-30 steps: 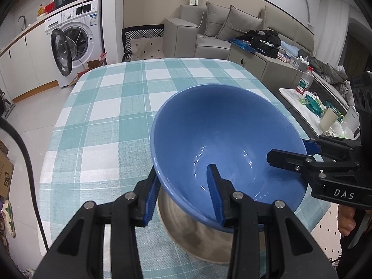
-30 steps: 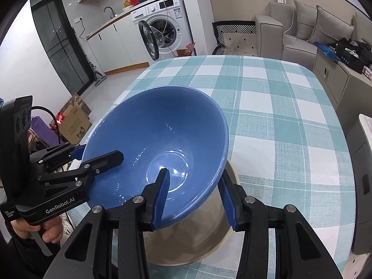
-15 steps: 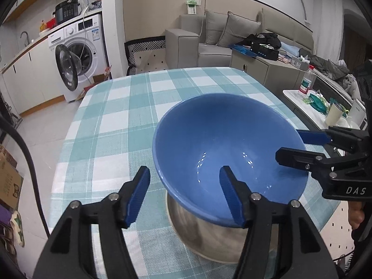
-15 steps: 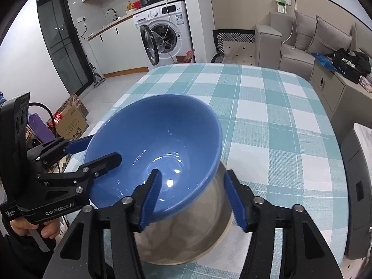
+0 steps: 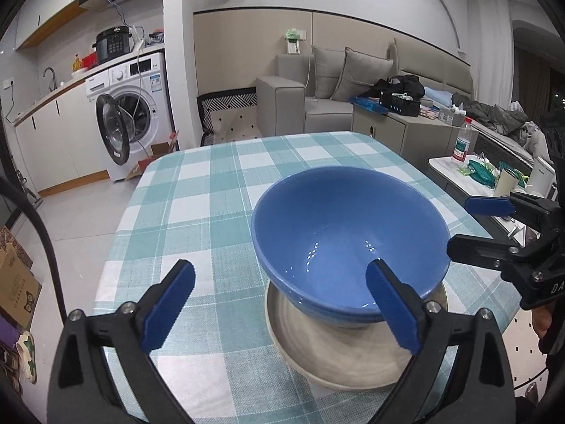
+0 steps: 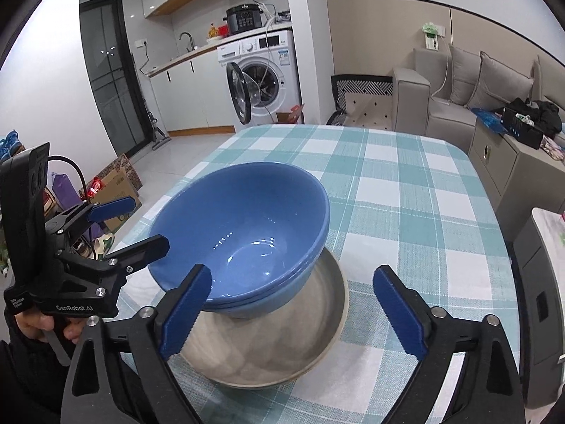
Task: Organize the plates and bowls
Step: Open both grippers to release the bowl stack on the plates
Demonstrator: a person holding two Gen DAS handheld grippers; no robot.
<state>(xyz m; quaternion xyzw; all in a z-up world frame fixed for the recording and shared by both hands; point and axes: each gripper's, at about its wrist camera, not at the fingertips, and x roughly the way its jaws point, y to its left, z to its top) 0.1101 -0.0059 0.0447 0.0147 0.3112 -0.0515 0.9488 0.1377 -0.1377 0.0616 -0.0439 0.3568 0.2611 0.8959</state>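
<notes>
Both tools are letting go: the left tool (image 5: 279, 304) and the right tool (image 6: 293, 307) have their jaws opening wide, and no pad presses on anything, though the near rim of the blue bowl (image 5: 349, 243) sits between the fingers in each wrist view. Taking the blue bowl as the landmark, the tabletop (image 5: 212, 190) in its teal-and-white check cloth spreads beyond and to both sides of it. Directly beneath it lies the pale shallow plate (image 6: 282, 346), whose rim shows on the near side. A second blue rim just under the bowl's own suggests it is nested in another bowl of the same colour, though I cannot tell for sure. The left tool stands at the bowl's left rim and the right tool at its right rim, both apart from it. By my reading, the stacking step is finishing with the bowl set down. The next move calls for drawing both tools clear without nudging the stack.
</notes>
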